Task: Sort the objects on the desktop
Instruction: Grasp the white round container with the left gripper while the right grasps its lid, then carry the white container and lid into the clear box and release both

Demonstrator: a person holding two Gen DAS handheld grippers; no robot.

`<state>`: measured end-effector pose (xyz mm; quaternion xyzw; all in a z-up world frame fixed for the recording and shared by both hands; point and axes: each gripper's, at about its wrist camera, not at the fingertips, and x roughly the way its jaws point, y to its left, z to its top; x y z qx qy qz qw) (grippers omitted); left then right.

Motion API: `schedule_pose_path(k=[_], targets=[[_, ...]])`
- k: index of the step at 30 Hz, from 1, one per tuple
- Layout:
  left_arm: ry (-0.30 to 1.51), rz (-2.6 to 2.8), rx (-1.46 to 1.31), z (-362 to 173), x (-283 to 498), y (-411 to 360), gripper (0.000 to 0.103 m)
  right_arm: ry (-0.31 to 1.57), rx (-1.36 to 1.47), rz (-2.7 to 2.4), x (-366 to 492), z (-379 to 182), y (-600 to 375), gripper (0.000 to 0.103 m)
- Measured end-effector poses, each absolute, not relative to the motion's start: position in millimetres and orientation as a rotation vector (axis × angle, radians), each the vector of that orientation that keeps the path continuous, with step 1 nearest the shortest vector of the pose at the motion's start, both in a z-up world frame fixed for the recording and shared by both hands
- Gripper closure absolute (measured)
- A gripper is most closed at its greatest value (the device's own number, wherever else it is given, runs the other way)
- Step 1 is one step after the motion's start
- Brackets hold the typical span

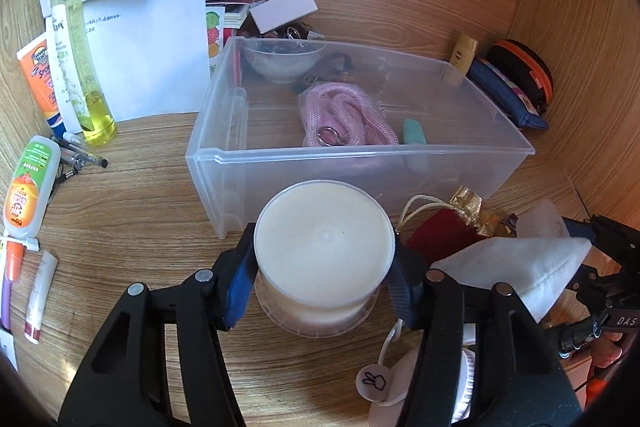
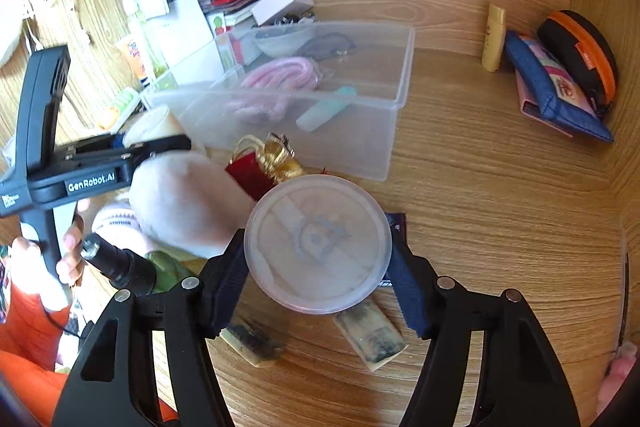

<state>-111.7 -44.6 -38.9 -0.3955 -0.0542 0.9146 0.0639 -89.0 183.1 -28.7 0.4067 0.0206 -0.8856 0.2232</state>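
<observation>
A storage bin (image 1: 360, 163) sits on the desk (image 1: 140, 211), with a bowl (image 1: 282, 61) in its back left corner, a coiled rope (image 1: 346, 117) in the middle and a small tube (image 1: 414, 133) to the right of the rope. Left of the bin stand a spray bottle (image 1: 80, 47) and sheets of paper (image 1: 140, 7) behind it. Pens (image 1: 82, 153) lie in front of that bottle. Right of the bin, against the back wall, a pouch (image 2: 556, 87) leans on a round case (image 2: 580, 55). A jar (image 1: 322, 259) sits between the fingers of the left gripper (image 1: 324, 281), in front of the bin. A lid (image 2: 318, 245) sits between the fingers of the right gripper (image 2: 320, 283), above two erasers (image 2: 370, 341) on the desk.
</observation>
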Motion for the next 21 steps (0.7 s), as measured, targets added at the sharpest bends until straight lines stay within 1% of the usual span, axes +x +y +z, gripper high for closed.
schedule_pose_path(k=[6, 13, 21], targets=[[-0.196, 2.811, -1.151, -27, -100, -57, 0.046, 0.040, 1.083, -2.477, -89, -14, 191, 0.040], [-0.207, 2.854, -1.046, 0, -85, -63, 0.046, 0.014, 1.028, -2.514, -91, 3, 199, 0.040], [-0.214, 2.883, -0.944, 27, -88, -64, 0.046, -0.011, 0.952, -2.526, -99, 22, 194, 0.040]])
